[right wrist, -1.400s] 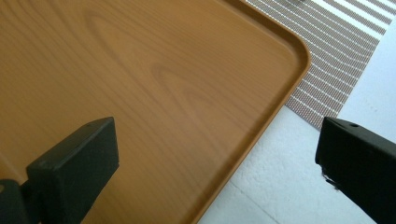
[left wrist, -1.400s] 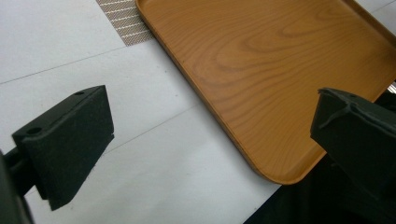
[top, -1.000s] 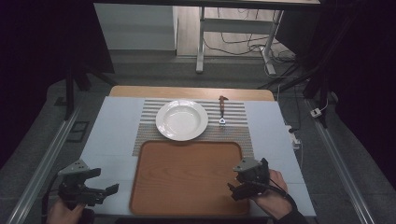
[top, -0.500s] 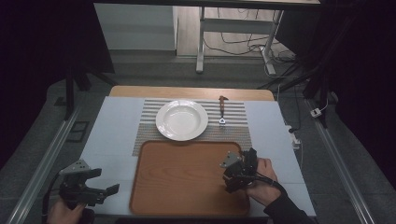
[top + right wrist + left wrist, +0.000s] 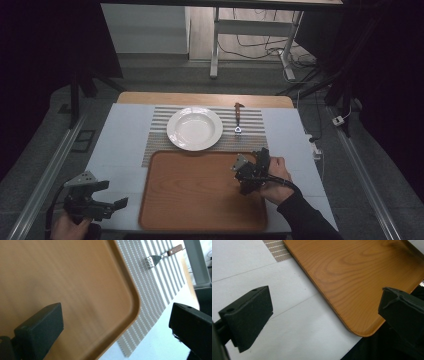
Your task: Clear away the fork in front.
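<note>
While your right gripper (image 5: 248, 172) hangs over the wooden tray's (image 5: 190, 200) far right corner, jaws wide apart and empty, its own view shows the fork (image 5: 160, 257) on the striped mat (image 5: 155, 292) beyond that tray. Your left gripper (image 5: 107, 205), also wide open and empty, sits beside the tray's near left corner. Since a second ago, your right gripper moved forward over the tray.

Wooden tray (image 5: 200, 195) lies flat at the table's near edge, empty, rounded corners, its far edge overlapping the striped placemat (image 5: 160, 131).
</note>
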Motion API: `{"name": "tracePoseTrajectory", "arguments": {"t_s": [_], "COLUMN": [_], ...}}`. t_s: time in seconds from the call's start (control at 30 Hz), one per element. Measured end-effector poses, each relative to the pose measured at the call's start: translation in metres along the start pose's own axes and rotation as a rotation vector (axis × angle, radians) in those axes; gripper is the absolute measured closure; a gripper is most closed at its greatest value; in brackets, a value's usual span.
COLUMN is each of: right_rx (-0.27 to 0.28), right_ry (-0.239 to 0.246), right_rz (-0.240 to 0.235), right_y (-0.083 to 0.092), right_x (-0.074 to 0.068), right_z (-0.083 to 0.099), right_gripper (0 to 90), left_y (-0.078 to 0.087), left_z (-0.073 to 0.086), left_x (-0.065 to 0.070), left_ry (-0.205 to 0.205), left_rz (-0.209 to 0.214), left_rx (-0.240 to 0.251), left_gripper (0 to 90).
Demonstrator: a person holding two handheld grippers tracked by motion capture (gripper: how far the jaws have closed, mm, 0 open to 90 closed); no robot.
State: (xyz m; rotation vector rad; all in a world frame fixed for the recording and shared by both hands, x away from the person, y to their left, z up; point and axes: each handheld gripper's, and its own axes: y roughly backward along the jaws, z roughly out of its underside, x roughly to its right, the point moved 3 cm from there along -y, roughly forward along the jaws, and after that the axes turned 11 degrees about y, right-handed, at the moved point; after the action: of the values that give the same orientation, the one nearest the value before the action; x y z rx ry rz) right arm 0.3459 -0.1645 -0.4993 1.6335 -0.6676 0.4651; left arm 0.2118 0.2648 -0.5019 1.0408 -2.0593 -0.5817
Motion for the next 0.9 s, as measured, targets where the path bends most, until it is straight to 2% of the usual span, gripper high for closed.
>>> {"name": "tracePoseTrajectory", "arguments": {"t_s": [0.17, 0.3, 0.63, 0.77, 0.9], "right_rx": [-0.010, -0.010, -0.040, -0.056, -0.064], "right_ry": [0.003, -0.009, -0.008, 0.005, 0.044], "right_rz": [0.011, -0.003, 0.042, 0.062, 0.088], "right_y": [-0.008, -0.016, -0.032, -0.038, -0.046], "right_x": [0.010, 0.018, 0.041, 0.049, 0.058], "right_z": [-0.002, -0.004, -0.008, -0.011, -0.015], "right_gripper": [0.0, 0.0, 0.0, 0.0, 0.0], "left_y": [-0.001, -0.001, -0.001, -0.001, -0.001], "left_z": [0.000, 0.000, 0.000, 0.000, 0.000], "left_x": [0.000, 0.000, 0.000, 0.000, 0.000], "left_ry": [-0.006, -0.007, -0.008, -0.008, -0.006], "left_rz": [-0.002, -0.002, -0.001, 0.000, 0.002], "left_rx": [-0.004, -0.005, -0.007, -0.008, -0.010], "left_gripper": [0.0, 0.0, 0.0, 0.0, 0.0]}}
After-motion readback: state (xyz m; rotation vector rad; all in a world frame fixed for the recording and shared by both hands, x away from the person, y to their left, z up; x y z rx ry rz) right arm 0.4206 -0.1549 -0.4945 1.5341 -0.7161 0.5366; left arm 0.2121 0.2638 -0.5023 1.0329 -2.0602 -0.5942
